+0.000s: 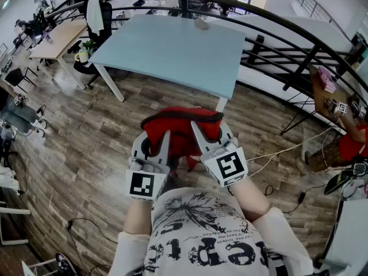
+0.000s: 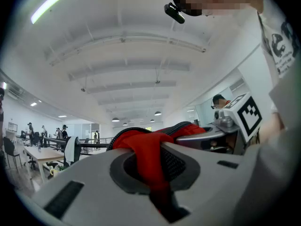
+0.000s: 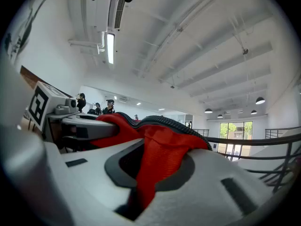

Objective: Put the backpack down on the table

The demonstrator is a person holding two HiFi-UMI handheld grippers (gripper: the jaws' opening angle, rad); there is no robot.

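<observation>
A red backpack (image 1: 183,132) with black trim hangs in the air in front of the person, over the wooden floor and short of the pale blue table (image 1: 175,49). My left gripper (image 1: 159,138) is shut on the backpack's red fabric (image 2: 148,157) at its left side. On the right side, my right gripper (image 1: 198,132) is likewise shut on the red fabric (image 3: 157,161). Both grippers are held level, side by side. In each gripper view the cloth bunches up between the grey jaws, and the black zipper edge (image 3: 164,121) arches above.
A curved black railing (image 1: 276,25) runs behind and to the right of the table. A small object (image 1: 201,23) lies at the table's far edge. Desks, chairs (image 1: 98,10) and a mug (image 1: 83,54) stand at the left. Cables (image 1: 287,151) trail across the floor at the right.
</observation>
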